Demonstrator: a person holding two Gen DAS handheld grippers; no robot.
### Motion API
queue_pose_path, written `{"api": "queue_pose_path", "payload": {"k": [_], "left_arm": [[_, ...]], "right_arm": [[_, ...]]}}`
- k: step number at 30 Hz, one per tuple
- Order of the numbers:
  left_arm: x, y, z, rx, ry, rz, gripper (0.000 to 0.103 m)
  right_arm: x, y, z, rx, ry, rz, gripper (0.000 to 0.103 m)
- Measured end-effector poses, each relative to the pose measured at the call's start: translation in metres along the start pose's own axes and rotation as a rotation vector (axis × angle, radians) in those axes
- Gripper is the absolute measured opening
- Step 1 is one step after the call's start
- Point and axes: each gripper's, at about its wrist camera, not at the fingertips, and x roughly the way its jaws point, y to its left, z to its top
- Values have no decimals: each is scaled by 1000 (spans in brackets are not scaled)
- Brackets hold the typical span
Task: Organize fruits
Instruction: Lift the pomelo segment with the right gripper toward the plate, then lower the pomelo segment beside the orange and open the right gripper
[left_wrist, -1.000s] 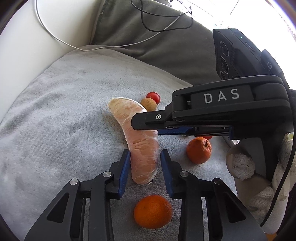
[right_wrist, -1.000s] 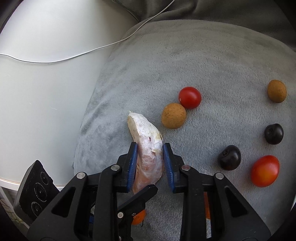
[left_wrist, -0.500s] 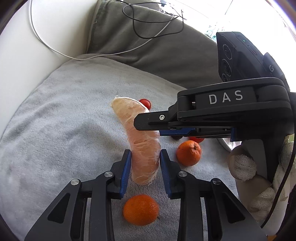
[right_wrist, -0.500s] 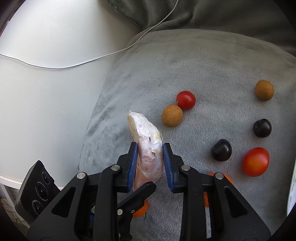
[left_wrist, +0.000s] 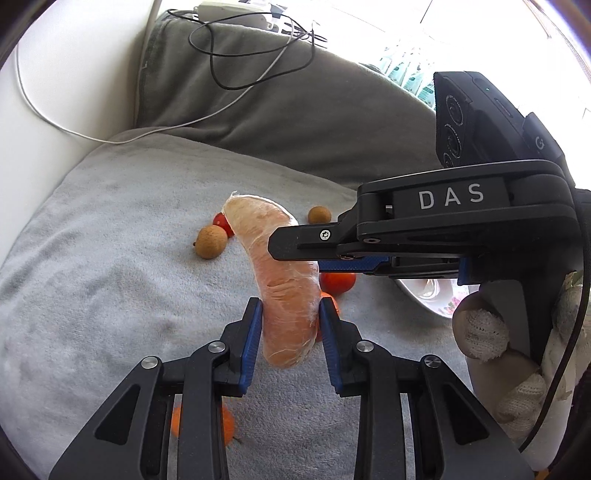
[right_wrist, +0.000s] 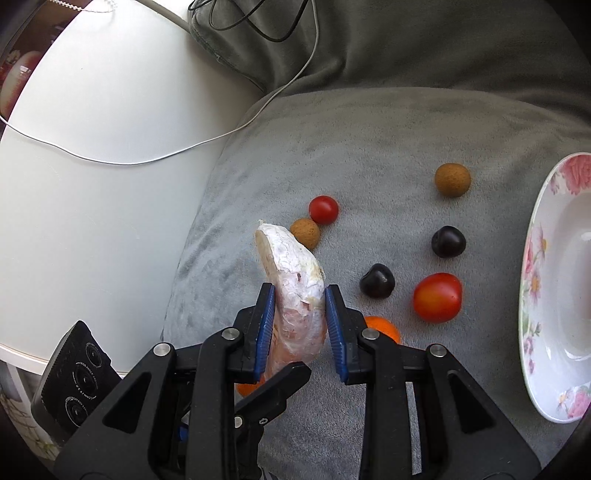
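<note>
We see a grey cushion (right_wrist: 388, 140) on a white surface (right_wrist: 92, 166). Behind it, far, lies a darker grey cushion (left_wrist: 295, 122). A white cable (right_wrist: 122, 161) runs across the white surface on the left and up over the far cushion. A black cable (left_wrist: 236, 62) loops on top of that far cushion. A white block (left_wrist: 236, 11) sits at its far edge.
</note>
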Motion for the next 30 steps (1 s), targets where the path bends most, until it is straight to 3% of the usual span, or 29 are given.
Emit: {"api": "queue_pose_path", "payload": {"k": [19, 30], "left_arm": [[34, -76, 20, 115, 16, -85, 30], [62, -101, 31, 160, 35, -112, 30]], "right_arm": [[-72, -61, -11, 100, -114, -30, 29], [-97, -98, -8, 153, -144, -40, 29]]}}
